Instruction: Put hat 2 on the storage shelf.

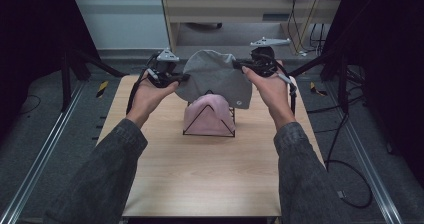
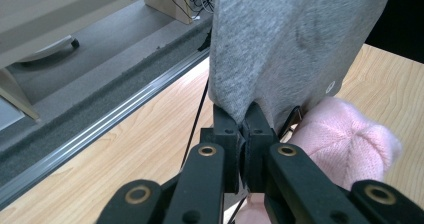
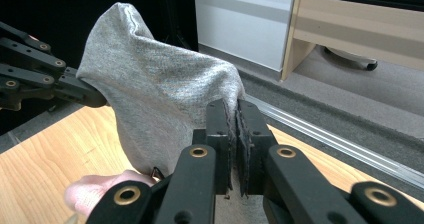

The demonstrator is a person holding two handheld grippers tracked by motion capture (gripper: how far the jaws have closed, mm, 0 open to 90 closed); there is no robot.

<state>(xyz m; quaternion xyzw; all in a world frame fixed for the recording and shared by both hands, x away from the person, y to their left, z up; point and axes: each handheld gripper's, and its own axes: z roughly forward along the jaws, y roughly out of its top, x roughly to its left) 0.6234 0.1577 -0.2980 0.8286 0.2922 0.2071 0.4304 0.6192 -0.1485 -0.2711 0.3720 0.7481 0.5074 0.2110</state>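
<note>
Both grippers [image 1: 186, 77] [image 1: 238, 63] pinch a soft grey knit hat [image 1: 215, 76] above a fuzzy pink one [image 1: 207, 115].

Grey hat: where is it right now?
In the high view the grey hat hangs mid-table, stretched between the left gripper and right gripper, just above the pink hat on its wire stand.

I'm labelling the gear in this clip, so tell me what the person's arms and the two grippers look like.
Both forearms wear dark grey denim-like sleeves. The left gripper and right gripper are black, each topped by a grey three-cornered plate, with a black cable trailing back along the hand. Up close, the jaws are flat black blocks on black link arms with brass-coloured pivot rings.
</note>
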